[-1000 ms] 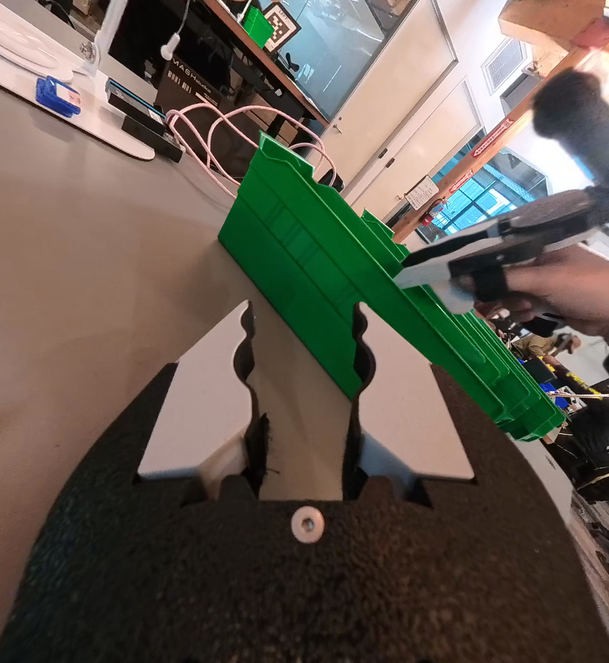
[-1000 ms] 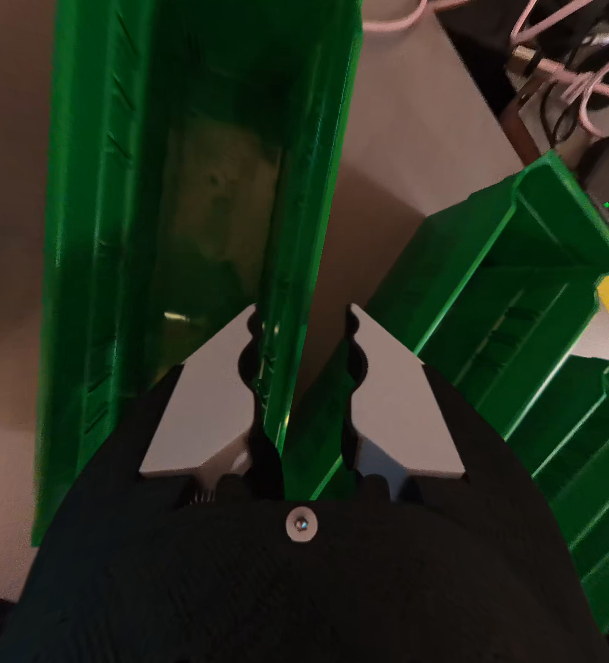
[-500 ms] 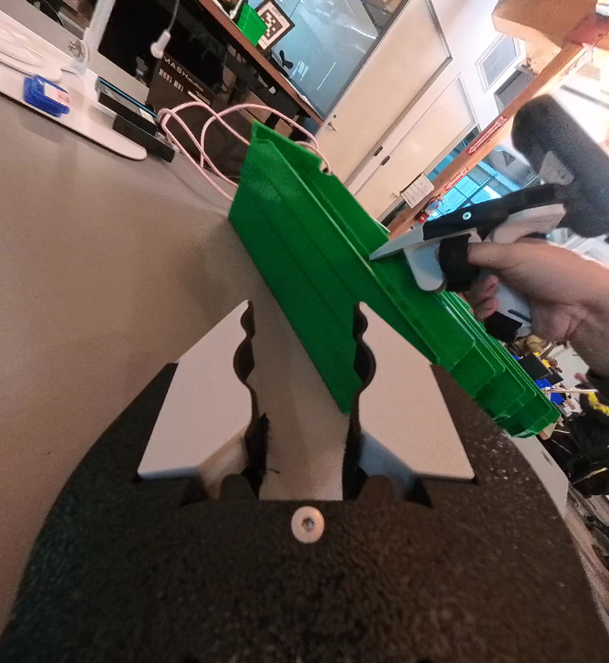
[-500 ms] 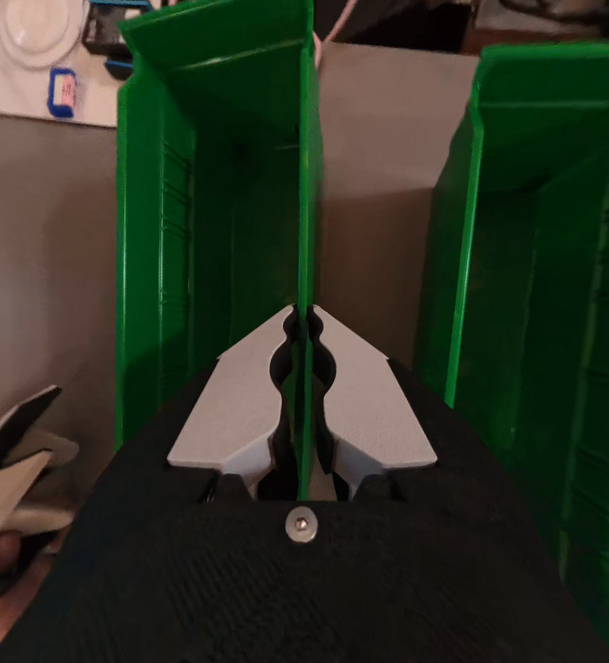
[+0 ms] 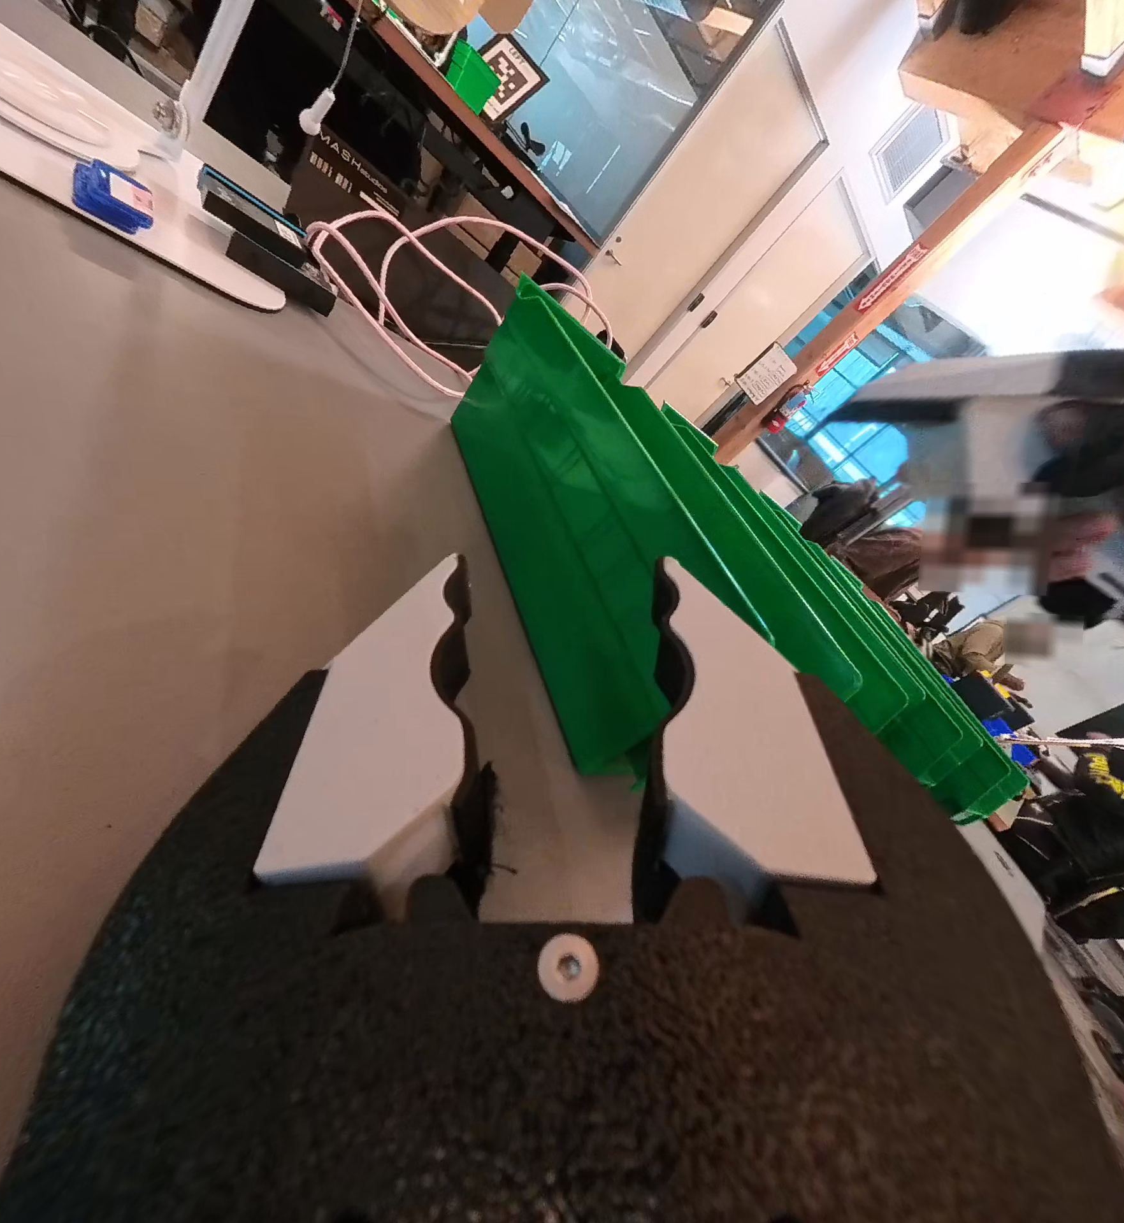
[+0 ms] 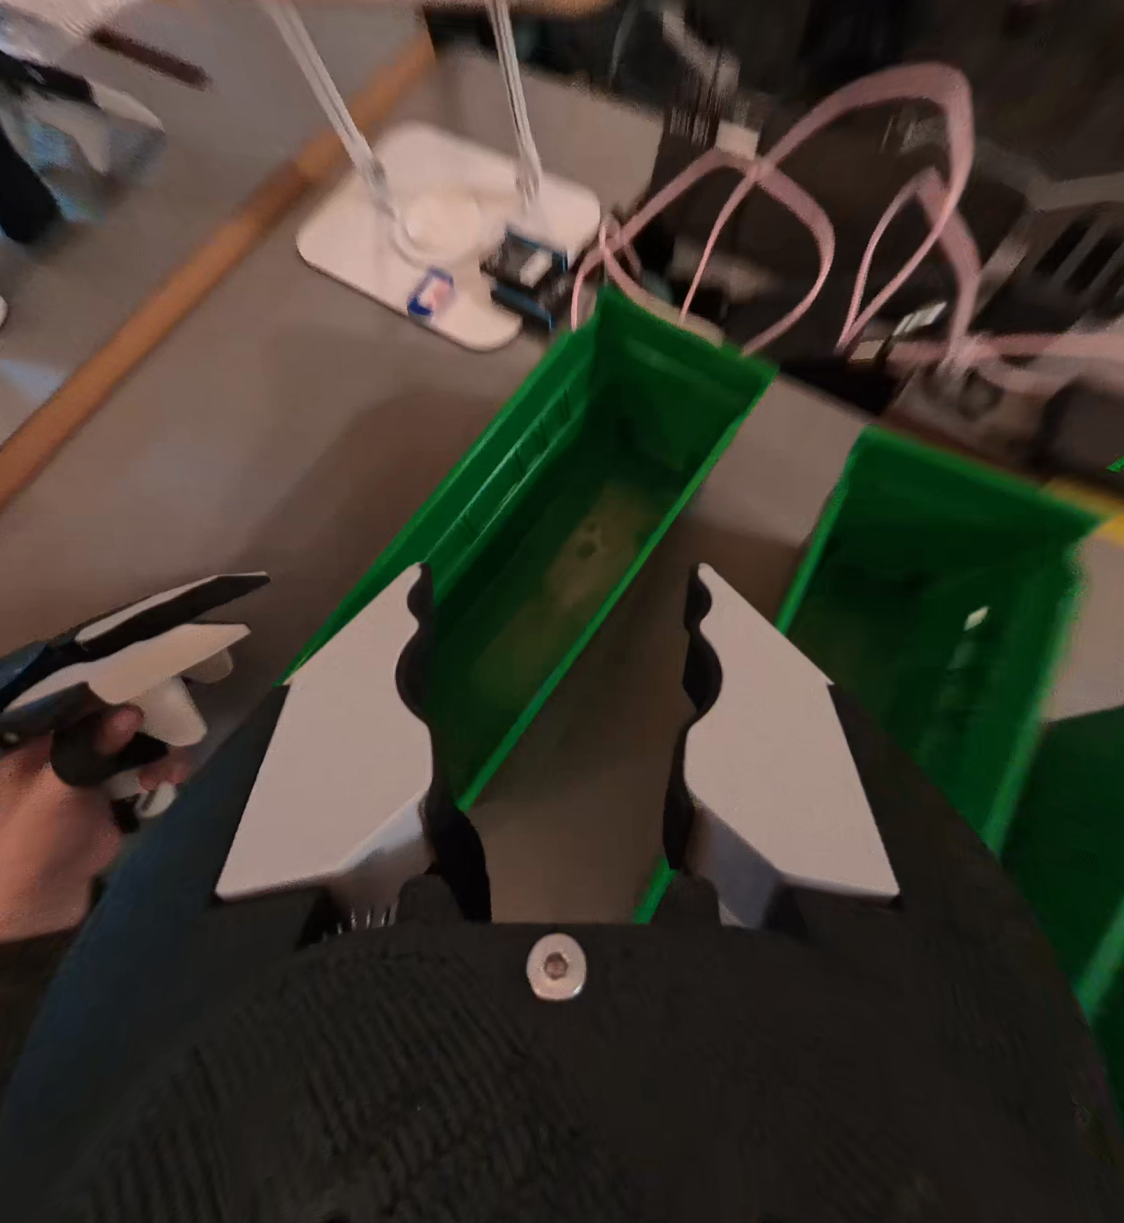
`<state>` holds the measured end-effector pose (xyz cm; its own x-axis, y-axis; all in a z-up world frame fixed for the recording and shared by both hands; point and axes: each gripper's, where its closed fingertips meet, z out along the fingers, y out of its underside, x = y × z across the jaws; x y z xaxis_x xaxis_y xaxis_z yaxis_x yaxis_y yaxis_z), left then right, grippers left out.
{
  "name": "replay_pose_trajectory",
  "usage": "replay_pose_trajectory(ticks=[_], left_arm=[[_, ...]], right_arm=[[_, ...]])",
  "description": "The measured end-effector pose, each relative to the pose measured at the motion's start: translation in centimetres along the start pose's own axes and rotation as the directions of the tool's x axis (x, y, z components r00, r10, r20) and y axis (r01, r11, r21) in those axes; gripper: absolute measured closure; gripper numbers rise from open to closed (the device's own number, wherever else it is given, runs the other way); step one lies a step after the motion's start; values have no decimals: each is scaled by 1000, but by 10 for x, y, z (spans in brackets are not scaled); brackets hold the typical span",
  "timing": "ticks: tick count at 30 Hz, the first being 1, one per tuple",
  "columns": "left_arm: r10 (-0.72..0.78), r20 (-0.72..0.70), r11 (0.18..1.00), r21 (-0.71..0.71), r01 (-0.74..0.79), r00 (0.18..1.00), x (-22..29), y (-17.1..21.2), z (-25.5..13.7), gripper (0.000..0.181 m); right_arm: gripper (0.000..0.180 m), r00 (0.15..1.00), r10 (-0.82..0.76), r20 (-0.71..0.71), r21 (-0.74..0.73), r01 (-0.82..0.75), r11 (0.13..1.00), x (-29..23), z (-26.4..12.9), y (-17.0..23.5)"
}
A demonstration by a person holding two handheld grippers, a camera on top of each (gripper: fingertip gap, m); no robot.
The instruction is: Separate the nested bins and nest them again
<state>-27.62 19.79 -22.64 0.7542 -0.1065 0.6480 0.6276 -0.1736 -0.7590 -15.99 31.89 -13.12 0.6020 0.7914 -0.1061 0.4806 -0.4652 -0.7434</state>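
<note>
Green plastic bins stand on a grey table (image 6: pixel 228 423), open side up. Landmark: the long green bin (image 6: pixel 546 529) at the centre of the right wrist view. Its near end lies between the spread fingers of the right gripper (image 6: pixel 562 662), which hangs above it, tilted down toward the table; nothing is pinched, and the jaws touch no wall so far as the blurred picture shows. A second green bin (image 6: pixel 930 595) stands right of the landmark, apart from it, with bare table between the two. A further green surface (image 6: pixel 1115 860) fills the lower right corner; its form cannot be told.

Beyond the far end of the long bin, pink cables (image 6: pixel 811 198) loop over the table edge among dark boxes. Left of that end stands a white base plate (image 6: pixel 453 251) with clear uprights; a small blue item (image 6: pixel 430 294) lies on it.

Left of the long bin, near its front end, a hand (image 6: pixel 43 807) holds the left gripper (image 6: pixel 228 615) level above the table, pointing toward the bin's side.

In the left wrist view the left gripper (image 5: pixel 559 662) is low over the table (image 5: pixel 149 529), its jaws apart and empty. The long green bin (image 5: pixel 572 529) runs away from it, its near lower corner seen between the fingertips (image 5: pixel 731 695); contact cannot be told. Other green bins (image 5: pixel 930 715) show as a row of rims behind it. The pink cables (image 5: pixel 414 278), the white plate (image 5: pixel 169 225) and the blue item (image 5: pixel 112 195) lie past its far end.
</note>
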Motion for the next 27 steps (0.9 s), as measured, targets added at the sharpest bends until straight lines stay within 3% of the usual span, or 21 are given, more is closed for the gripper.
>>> replay_pose_trajectory(ticks=[3,6,8,10,12,14,17,19,23,27], left_arm=[[6,12,1000,-6,-6,1000,4,-2,-2,124],[55,1,997,49,-55,998,30,-23,-10,116],[135,26,986,93,-136,991,49,-38,-19,113],[200,118,953,206,-221,973,63,-61,-31,85],[275,178,886,334,-321,945,87,-82,-44,72],[356,234,831,364,-421,905,109,-88,-49,59],[462,315,762,337,-553,829,129,-84,-44,45],[527,344,721,303,-623,777,138,-76,-37,47],[650,403,632,182,-753,644,143,-61,-24,58],[676,292,660,168,-732,676,168,-37,-3,63]], right_arm=[[99,989,-136,-58,233,145,961,21,-58,-25],[100,968,-183,-169,460,242,854,56,-123,-31],[101,966,-161,-203,576,251,778,80,-162,-28],[98,972,-117,-205,668,226,709,104,-195,-25],[70,970,-7,-245,762,197,617,139,-230,-23],[63,958,89,-272,838,191,511,170,-264,-17],[61,964,143,-225,913,157,376,194,-300,-8],[62,976,108,-189,935,145,322,198,-315,-9],[67,967,79,-241,922,202,331,212,-334,-9],[75,982,71,-177,947,150,282,221,-353,-3]])
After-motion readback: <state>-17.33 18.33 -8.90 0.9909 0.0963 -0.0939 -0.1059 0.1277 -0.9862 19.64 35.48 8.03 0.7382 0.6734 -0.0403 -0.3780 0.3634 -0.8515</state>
